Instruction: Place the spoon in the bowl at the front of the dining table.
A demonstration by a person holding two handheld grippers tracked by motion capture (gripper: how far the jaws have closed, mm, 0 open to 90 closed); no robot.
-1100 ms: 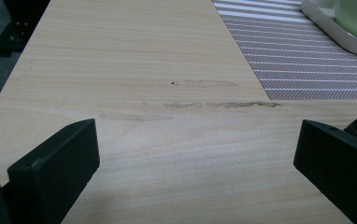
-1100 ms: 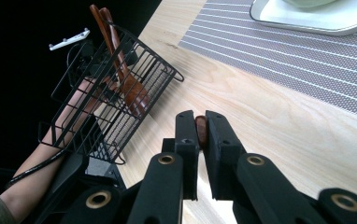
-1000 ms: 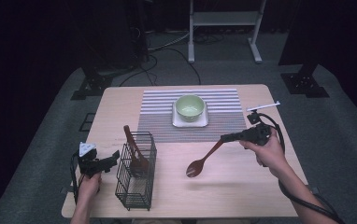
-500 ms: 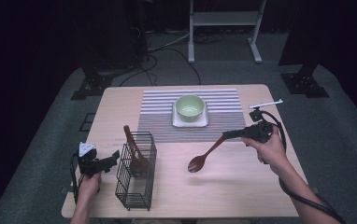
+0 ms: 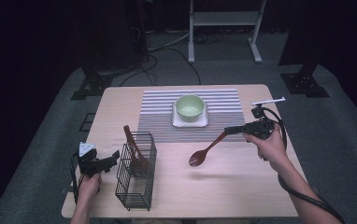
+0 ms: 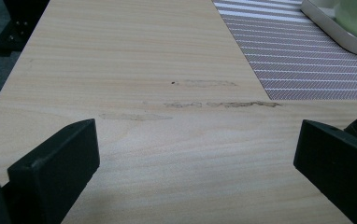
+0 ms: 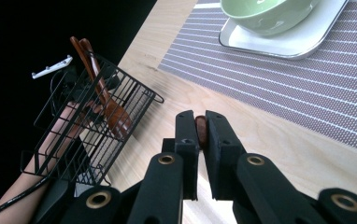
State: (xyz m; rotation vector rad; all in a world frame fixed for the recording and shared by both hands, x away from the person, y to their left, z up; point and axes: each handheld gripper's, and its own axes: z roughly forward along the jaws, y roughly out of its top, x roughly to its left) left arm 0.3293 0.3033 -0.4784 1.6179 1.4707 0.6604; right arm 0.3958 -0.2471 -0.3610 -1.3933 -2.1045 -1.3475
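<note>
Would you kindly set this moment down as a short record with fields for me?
Surface: wooden table with a striped placemat
Right gripper: jaws shut on the wooden spoon by its handle, bowl end lower, above the table
Left gripper: jaws open, nothing between them, beside the wire basket
Basket contents: wooden utensils standing inside
On placemat: green bowl on a white square plate
</note>
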